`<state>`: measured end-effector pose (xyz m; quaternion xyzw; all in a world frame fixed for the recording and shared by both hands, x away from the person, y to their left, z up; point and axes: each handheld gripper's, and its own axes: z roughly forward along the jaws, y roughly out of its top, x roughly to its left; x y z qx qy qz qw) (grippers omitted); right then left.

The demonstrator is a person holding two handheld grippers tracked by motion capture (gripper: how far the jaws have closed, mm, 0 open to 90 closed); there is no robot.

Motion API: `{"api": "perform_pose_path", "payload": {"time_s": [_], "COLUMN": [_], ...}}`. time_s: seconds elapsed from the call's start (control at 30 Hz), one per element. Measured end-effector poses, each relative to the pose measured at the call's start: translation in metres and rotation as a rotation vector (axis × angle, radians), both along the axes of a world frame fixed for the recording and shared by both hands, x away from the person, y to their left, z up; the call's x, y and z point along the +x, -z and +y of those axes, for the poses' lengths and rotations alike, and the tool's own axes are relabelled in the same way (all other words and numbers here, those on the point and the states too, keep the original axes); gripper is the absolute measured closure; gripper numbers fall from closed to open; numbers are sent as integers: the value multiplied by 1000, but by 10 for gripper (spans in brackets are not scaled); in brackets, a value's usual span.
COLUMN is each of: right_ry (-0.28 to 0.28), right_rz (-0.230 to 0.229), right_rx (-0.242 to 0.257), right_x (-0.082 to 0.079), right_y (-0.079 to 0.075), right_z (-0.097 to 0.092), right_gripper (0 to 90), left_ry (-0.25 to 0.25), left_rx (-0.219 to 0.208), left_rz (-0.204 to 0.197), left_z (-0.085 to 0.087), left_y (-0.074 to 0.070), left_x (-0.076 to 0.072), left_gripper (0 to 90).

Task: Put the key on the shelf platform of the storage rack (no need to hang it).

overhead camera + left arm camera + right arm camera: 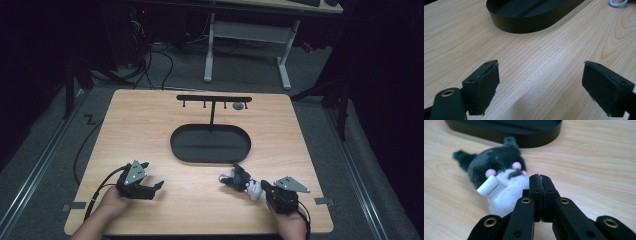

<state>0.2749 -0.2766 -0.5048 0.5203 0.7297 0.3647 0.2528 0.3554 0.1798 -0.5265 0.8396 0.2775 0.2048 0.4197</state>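
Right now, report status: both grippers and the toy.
Left gripper open, empty. Right gripper shut, beside plush toy, not gripping it. Toy lies near black tray. Nothing between.

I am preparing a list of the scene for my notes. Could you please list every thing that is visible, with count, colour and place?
plush toy: one, dark grey and white with pink spots and a white tag, lying on the table between the tray and the right gripper
tray: one, black, oval, middle of the table
rack: one, black, T-shaped with small hooks, standing behind the tray
table: one, light wood
desk frame: one, white, on the floor behind the table
left gripper: one, black, near left of the table, fingers wide apart
right gripper: one, black, near right, fingers closed together beside the toy
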Motion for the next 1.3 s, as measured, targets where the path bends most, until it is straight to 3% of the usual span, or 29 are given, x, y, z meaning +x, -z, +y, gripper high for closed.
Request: {"api": "perform_pose_path", "payload": {"time_s": [0.3, 0.53, 0.67, 0.77, 0.97, 1.3], "right_ry": [-76, 22, 62, 84, 103, 138], "right_rz": [22, 20, 52, 93, 139, 215], "right_rx": [-12, -1, -41, -42, -26, -62], "right_x": [-15, -13, -8, -5, -4, 6], "right_y": [0, -1, 4, 8, 6, -6], "right_z": [16, -3, -15, -20, -17, -13], "right_gripper": [880, 830, 783, 717, 572, 547], "left_ry": [-2, -4, 1, 2, -4, -5], "left_rx": [-5, -3, 3, 1, -13, -14], "left_rz": [6, 6, 6, 0, -14, -18], "left_z": [0, 0, 0, 0, 2, 2], "left_y": [0, 0, 0, 0, 0, 0], "left_x": [1, 1, 0, 0, -2, -3], "left_gripper": [153, 153, 153, 153, 153, 153]}}
